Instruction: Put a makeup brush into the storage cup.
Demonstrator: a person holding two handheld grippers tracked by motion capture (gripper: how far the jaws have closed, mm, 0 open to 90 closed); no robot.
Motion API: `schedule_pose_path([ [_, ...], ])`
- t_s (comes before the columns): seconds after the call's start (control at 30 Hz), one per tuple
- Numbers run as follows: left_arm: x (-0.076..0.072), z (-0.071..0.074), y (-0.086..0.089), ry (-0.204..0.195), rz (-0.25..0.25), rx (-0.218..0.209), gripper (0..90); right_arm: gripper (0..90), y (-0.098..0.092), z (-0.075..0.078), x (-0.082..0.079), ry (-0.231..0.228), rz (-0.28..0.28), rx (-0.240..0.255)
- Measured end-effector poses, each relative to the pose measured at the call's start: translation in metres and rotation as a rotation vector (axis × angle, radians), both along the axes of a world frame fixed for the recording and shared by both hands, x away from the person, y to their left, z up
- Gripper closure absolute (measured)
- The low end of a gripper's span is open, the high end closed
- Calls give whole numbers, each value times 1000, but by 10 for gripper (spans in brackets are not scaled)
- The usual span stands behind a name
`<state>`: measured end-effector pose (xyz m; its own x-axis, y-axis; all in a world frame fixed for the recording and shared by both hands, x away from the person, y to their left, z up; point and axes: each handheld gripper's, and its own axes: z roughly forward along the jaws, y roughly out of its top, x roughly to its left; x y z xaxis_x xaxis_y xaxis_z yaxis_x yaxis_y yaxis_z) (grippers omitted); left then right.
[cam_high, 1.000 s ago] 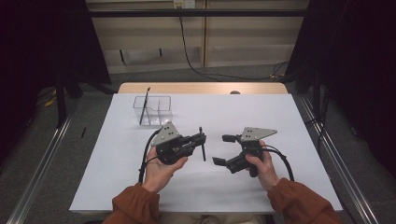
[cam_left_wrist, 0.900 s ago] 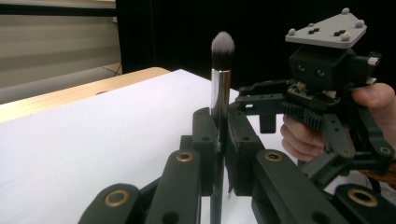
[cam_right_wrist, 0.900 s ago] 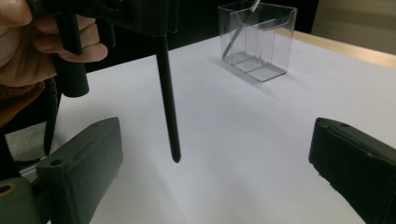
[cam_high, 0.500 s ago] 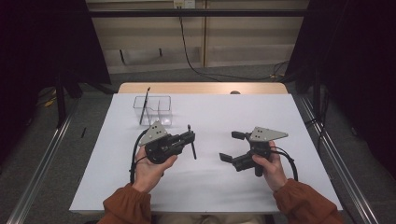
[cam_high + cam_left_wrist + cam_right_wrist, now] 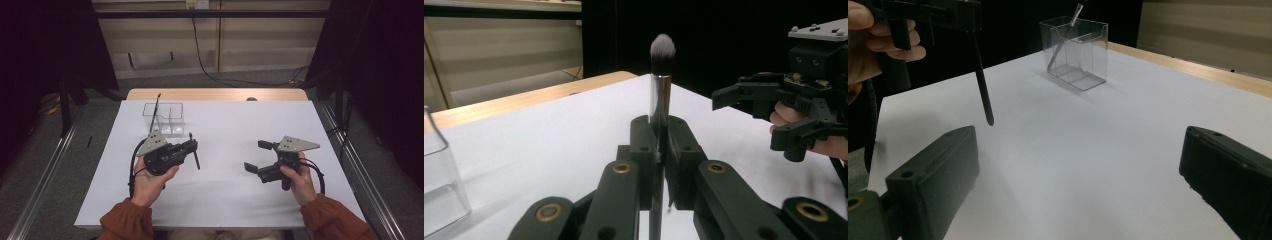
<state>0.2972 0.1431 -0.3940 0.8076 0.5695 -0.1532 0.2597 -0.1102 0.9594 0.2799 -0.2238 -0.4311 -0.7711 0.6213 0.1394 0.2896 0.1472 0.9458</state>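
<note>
Left tool (image 5: 659,160) clamps a makeup brush (image 5: 660,95), its handle tip cut off below; right tool (image 5: 260,156) stands apart.

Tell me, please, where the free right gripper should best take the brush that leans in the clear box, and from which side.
Probably by the upper handle of the brush, where it sticks out above the rim of the box. Come from above: the walls close off its lower part, and the thin shaft leans, so only the top is free. The right gripper is open.
</note>
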Motion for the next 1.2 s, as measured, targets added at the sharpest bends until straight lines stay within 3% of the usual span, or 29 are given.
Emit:
schedule_pose_path([
  [0.87, -2, 7, 41, 4, 71, -8, 839, 30, -38, 1, -22, -47, -123, 22],
  [0.93, -2, 7, 43, -6, 77, 19, 839, 30, -43, 2, -24, -61, -140, 19],
  [1.2, -1, 9, 53, -7, 95, 29, 839, 31, -61, -4, -31, -62, -194, 8],
])
